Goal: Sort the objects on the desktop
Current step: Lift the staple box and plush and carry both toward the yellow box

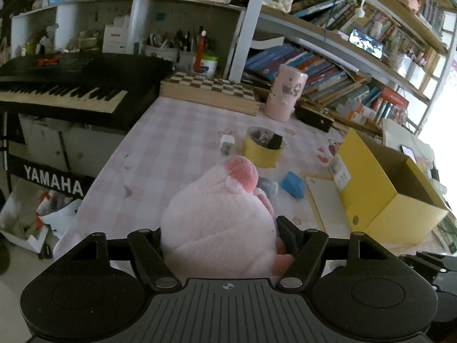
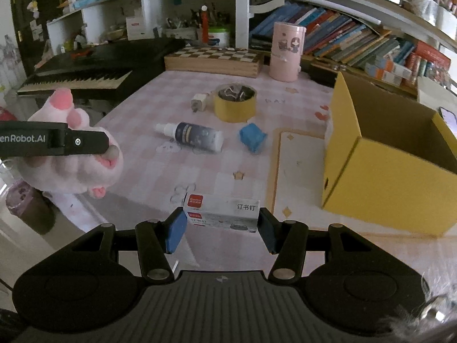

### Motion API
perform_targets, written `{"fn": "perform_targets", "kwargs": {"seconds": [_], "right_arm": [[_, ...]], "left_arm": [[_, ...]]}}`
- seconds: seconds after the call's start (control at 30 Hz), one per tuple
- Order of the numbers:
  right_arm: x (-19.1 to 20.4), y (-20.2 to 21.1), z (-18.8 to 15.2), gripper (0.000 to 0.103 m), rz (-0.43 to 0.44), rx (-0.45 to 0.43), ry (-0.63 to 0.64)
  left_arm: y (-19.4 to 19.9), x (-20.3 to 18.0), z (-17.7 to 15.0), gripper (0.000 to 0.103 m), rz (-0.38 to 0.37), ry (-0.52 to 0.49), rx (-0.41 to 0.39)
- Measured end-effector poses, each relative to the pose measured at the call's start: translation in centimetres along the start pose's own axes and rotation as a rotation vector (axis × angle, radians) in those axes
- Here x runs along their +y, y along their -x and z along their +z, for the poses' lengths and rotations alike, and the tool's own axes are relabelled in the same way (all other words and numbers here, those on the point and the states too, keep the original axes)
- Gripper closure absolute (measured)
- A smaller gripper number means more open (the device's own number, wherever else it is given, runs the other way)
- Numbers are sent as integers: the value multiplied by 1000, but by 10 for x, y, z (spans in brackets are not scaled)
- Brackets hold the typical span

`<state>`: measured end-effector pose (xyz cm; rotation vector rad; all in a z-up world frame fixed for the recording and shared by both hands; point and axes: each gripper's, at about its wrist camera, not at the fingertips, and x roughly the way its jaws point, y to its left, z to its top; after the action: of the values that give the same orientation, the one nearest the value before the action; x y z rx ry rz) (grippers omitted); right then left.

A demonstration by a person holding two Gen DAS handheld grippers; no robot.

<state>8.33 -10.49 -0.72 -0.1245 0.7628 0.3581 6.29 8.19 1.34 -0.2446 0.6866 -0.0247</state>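
right gripper point(image 2: 221, 230) clamps small white cardboard staple box point(image 2: 222, 214) by its ends, above desk's near edge; light, stiff, label "订书钉" | left gripper point(image 1: 220, 237) squeezes soft pink plush toy point(image 1: 217, 223) round body, held above near desk; light, squashy | open yellow cardboard box point(image 2: 385, 168) right | black keyboard point(image 1: 71, 83) "YAMAHA"

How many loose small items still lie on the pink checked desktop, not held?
4: charger plug beside tape roll, spray bottle mid-desk, blue eraser-like block right of it. More may hide behind the yellow box.
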Motion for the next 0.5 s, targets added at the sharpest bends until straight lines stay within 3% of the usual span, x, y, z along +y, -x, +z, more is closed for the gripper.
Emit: {"fn": "perform_targets", "kwargs": {"seconds": [0.5], "right_arm": [[-2, 39, -59, 51, -97, 33, -182]], "left_arm": [[23, -23, -39, 30, -102, -132, 74]]}}
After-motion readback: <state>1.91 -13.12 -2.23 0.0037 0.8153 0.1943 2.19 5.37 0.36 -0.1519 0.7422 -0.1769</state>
